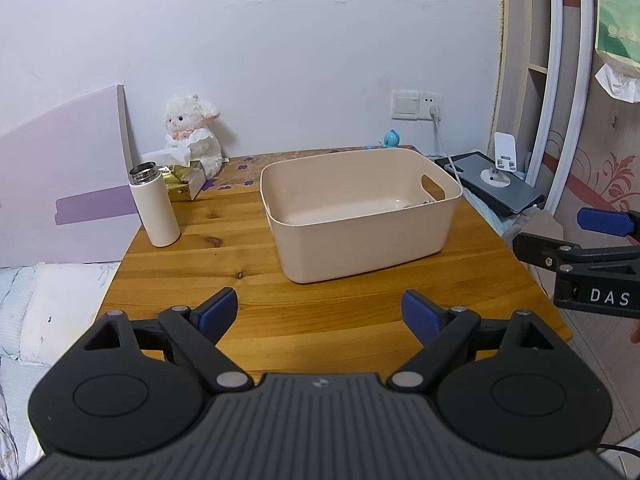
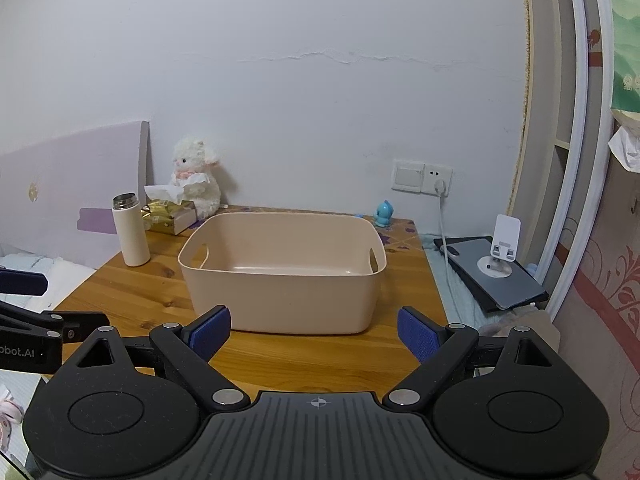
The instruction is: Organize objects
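— How are the two claws held?

— The left gripper [image 1: 320,314] is spread wide with nothing between its blue pads [image 1: 216,312], above the near edge of the wooden table [image 1: 200,248]. The right gripper [image 2: 314,334] is likewise spread and empty, just in front of the beige bin [image 2: 280,276].

— And what is seen beyond them?

— The bin is set toward the middle of the table; something small and dark is glimpsed at its bottom right corner, too small to be told. A white bottle [image 1: 154,204] is stood upright to the left, uncapped. Behind it a tissue box [image 1: 184,180] and a plush lamb [image 1: 196,132] are placed against the wall, and a small blue figure [image 1: 391,139] at the far edge.
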Tool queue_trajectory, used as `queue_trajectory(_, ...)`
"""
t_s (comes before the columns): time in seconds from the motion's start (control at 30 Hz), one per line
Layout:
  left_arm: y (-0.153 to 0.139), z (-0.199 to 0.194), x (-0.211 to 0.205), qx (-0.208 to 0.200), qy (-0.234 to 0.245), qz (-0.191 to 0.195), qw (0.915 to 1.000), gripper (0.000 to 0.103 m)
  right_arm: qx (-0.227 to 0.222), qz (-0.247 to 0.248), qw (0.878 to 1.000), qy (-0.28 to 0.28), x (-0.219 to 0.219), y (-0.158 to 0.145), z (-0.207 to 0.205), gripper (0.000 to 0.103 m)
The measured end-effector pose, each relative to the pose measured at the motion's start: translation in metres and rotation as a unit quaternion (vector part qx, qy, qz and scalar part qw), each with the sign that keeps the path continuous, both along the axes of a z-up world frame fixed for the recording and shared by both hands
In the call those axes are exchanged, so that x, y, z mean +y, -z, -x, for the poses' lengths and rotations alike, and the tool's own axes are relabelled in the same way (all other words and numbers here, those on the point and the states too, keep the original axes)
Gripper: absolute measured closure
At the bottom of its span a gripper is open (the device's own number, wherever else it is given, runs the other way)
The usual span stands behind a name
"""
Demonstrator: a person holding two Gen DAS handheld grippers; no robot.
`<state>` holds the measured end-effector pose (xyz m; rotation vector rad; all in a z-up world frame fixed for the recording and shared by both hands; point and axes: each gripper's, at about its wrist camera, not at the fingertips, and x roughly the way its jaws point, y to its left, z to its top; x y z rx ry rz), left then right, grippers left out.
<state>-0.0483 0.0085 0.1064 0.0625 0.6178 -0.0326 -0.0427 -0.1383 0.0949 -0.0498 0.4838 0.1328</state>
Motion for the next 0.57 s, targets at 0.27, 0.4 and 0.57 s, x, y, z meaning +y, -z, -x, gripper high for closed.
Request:
queue_trajectory(0.27, 0.0007, -0.0001, 0.0010, 0.001, 0.003, -0.001, 1.0000, 0.013, 0.009, -0.002, 1.000, 0.004, 0.0001, 0.0036, -0.0013, 0.011)
queue_trajectory(0.4, 0.0024, -0.0009, -0.0004, 0.002, 0.010, -0.003, 0.9999, 0.013, 0.014, -0.003, 1.000, 0.004, -0.0002, 0.0062, -0.0031, 0.011)
queue_trajectory(0.57, 0.0044, -0.0021, 0.0000, 0.003, 0.014, -0.001, 0.9999, 0.013, 0.016, -0.004, 1.000, 0.004, 0.0012, 0.0077, -0.0041, 0.011)
